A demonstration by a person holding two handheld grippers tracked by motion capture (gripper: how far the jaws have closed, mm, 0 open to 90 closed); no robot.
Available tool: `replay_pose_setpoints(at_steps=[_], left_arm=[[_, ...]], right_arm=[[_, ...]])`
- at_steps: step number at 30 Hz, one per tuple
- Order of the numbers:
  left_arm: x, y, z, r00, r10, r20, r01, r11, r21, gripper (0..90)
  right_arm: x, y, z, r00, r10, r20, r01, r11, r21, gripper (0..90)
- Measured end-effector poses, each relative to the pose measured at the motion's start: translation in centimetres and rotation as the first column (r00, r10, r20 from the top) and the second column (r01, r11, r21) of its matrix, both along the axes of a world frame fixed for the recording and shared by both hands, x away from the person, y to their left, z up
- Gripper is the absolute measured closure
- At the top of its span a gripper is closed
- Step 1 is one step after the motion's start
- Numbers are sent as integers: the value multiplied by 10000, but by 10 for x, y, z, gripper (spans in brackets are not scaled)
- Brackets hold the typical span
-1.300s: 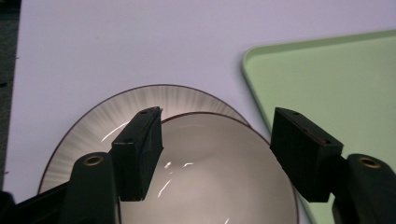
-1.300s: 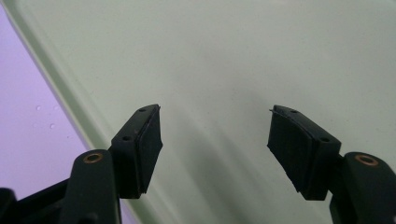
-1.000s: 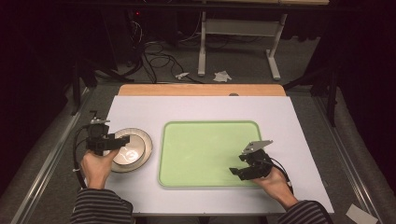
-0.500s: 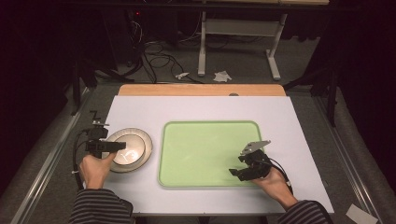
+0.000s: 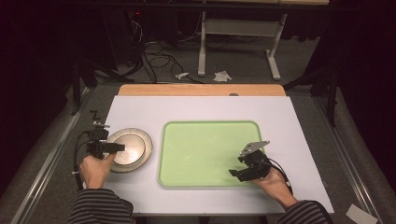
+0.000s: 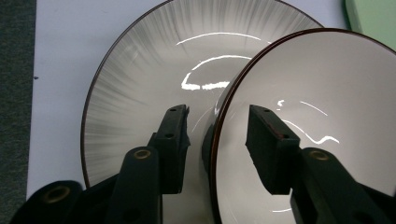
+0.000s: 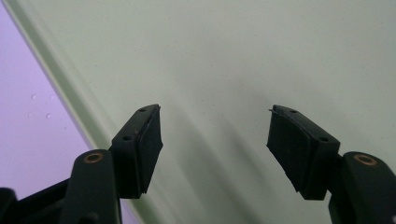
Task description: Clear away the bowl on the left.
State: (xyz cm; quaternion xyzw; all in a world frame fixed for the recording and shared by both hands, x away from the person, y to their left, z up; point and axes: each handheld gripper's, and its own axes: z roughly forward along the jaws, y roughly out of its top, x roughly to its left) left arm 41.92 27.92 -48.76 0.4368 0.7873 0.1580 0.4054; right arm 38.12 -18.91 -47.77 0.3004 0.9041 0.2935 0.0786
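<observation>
My left tongs (image 6: 217,128) straddle the small bowl's (image 6: 327,116) rim, jaws apart, over the plate (image 6: 140,79) at frame left. My right tongs (image 7: 215,126) gape empty above the green tray (image 5: 205,154).

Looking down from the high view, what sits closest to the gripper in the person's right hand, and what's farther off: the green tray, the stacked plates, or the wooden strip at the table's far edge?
1. Green tray, directly beneath the right gripper.
2. Stacked plates, across the tray at the table's left.
3. Wooden strip, along the far edge; ranking against the plates is fairly close.
</observation>
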Motion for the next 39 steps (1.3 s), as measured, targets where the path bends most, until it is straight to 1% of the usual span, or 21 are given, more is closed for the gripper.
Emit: replay_pose_setpoints(at_steps=[3,5,6,8,9,13,15,16,18,22,24,25,27,28,29,31,34,37,39], left_arm=[[0,0,-1,10000,-6,-89,6,10000,-22,652],[1,0,-3,9999,51,-127,-54,9997,-218,689],[0,1,-2,9999,79,-133,-82,9998,-182,697],[0,2,-2,9998,146,-120,-148,9998,-137,741],[1,2,-3,9998,158,-148,-160,9998,-150,741],[1,4,-3,9996,141,-239,-152,9989,-444,772],[0,4,-3,9997,88,-248,-101,9987,-505,785],[0,5,-2,9998,53,-209,-68,9972,-747,818],[0,4,-2,9998,34,-217,-49,9977,-675,821],[0,5,-2,9997,25,-248,-44,9971,-762,822],[-1,6,0,9999,65,-133,-76,9962,-868,821],[-1,6,0,9999,57,-144,-69,9965,-835,820],[0,7,0,9999,54,-161,-71,9945,-1044,817],[0,8,0,9998,72,-170,-90,9939,-1102,816],[0,8,0,9998,85,-164,-103,9934,-1146,815],[0,9,1,9998,140,-155,-157,9931,-1159,812],[-1,10,2,9998,173,-112,-184,9931,-1162,811],[-1,10,5,9998,203,75,-192,9916,-1279,813],[-2,10,9,9997,167,200,-140,9918,-1269,813]], right_arm=[[0,0,0,10000,47,29,-47,10000,-61,365],[0,1,-1,10000,45,17,-45,10000,-48,365],[0,1,-1,10000,93,32,-93,9999,-44,365],[0,1,-1,10000,95,23,-95,9999,-51,365],[0,1,-1,10000,94,23,-94,9999,-55,365],[-1,2,-1,9999,109,16,-109,9999,-28,358],[-1,2,-1,9999,115,9,-115,9999,-36,357],[-1,2,-2,9999,127,73,-127,9999,-51,356],[-2,2,-1,9998,162,63,-161,9998,-80,355],[-1,2,-2,9997,214,91,-214,9997,-70,355],[-2,2,-2,9998,187,54,-186,9998,-90,355],[-2,2,-2,9997,239,55,-239,9997,-114,355],[-2,2,-2,9997,220,73,-219,9996,-167,354],[-2,2,-2,9996,234,151,-231,9995,-192,353],[-1,2,-2,9998,144,133,-142,9998,-151,351],[0,1,-3,9997,157,200,-153,9997,-206,349],[-1,1,-3,9998,101,166,-98,9998,-193,348],[-1,2,-3,9999,40,153,-37,9998,-209,347],[-1,2,-3,9998,73,196,-69,9998,-202,346]])
